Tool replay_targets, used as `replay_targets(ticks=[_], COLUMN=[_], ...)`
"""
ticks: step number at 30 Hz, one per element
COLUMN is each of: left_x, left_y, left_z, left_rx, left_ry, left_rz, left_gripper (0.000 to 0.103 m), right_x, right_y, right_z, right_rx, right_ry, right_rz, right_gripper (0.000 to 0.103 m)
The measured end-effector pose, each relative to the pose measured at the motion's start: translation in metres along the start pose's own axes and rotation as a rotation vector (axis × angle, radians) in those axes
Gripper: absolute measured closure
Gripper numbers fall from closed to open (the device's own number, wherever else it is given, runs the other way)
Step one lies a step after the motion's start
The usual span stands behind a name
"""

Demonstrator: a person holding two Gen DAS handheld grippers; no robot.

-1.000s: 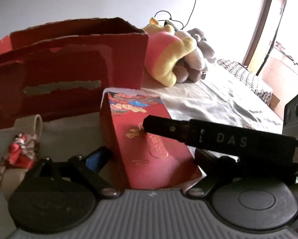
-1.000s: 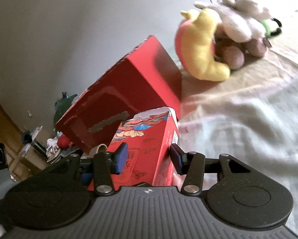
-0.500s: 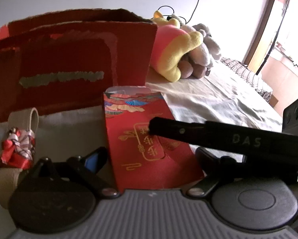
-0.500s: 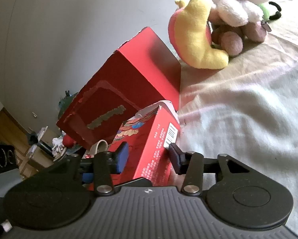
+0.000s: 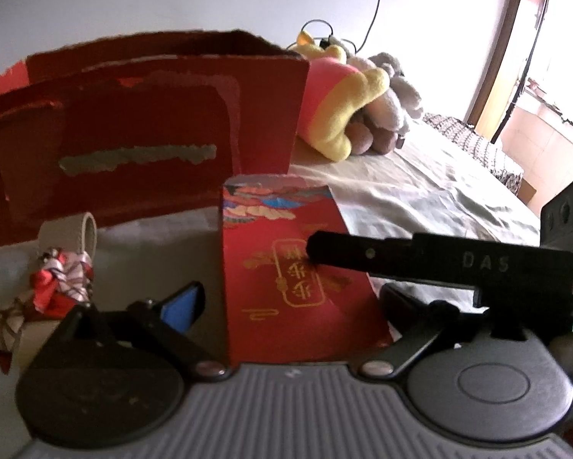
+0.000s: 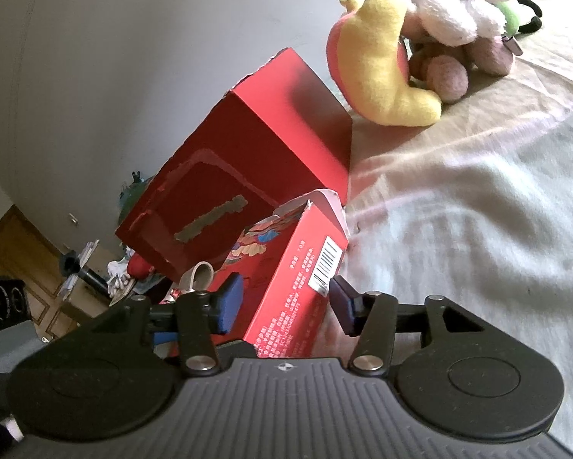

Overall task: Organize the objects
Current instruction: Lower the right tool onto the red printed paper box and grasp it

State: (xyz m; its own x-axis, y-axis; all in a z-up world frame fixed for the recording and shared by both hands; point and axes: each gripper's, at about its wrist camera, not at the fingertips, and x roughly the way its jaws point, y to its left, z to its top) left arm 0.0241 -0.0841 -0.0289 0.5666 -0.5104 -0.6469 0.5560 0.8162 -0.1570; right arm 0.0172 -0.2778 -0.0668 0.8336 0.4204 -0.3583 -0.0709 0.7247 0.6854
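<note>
Ahead of both grippers, the large red box (image 6: 248, 176) stands just behind the small red carton (image 6: 286, 287), closing that side. Open bedsheet (image 6: 477, 229) extends to the right of the right gripper (image 6: 282, 302); the plush toys (image 6: 393, 72) lie well beyond. The carton sits between the right gripper's spread blue pads (image 6: 229, 302), neither visibly pressing it. The left gripper (image 5: 286, 306) is likewise spread around the carton; a cloth roll (image 5: 68, 244) lies to its left.

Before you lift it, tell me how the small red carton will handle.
The small red carton is thin card with a torn-open top, so it probably dents if squeezed. It looks light. Tall and narrow, it may tip easily on the soft bedsheet.
</note>
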Motion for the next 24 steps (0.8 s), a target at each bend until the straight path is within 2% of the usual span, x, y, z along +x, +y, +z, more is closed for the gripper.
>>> replay_targets(ticks=[4, 6, 7, 8, 16, 24], left_x=[-0.011, -0.005, -0.001, 0.001, 0.000, -0.014], left_y=[0.000, 0.001, 0.003, 0.004, -0.003, -0.014], left_z=[0.001, 0.002, 0.002, 0.002, -0.002, 0.000], left_rx=[0.021, 0.012, -0.002, -0.016, -0.013, 0.007], left_ry=[-0.038, -0.023, -0.011, -0.001, -0.013, -0.042], left_rz=[0.002, -0.007, -0.038, -0.057, -0.042, -0.045], left_gripper=[0.003, 0.007, 0.014, 0.014, 0.016, 0.016], right_x=[0.001, 0.002, 0.002, 0.002, -0.002, -0.017], right_y=[-0.003, -0.004, -0.004, -0.004, 0.004, 0.013], right_z=[0.000, -0.001, -0.001, -0.001, -0.002, -0.001], right_rx=[0.019, 0.036, 0.036, 0.034, -0.005, -0.036], right_ry=[0.001, 0.001, -0.001, 0.002, 0.001, -0.027], right_rz=[0.009, 0.015, 0.013, 0.014, 0.007, 0.013], right_gripper=[0.049, 0.050, 0.050, 0.050, 0.056, 0.057])
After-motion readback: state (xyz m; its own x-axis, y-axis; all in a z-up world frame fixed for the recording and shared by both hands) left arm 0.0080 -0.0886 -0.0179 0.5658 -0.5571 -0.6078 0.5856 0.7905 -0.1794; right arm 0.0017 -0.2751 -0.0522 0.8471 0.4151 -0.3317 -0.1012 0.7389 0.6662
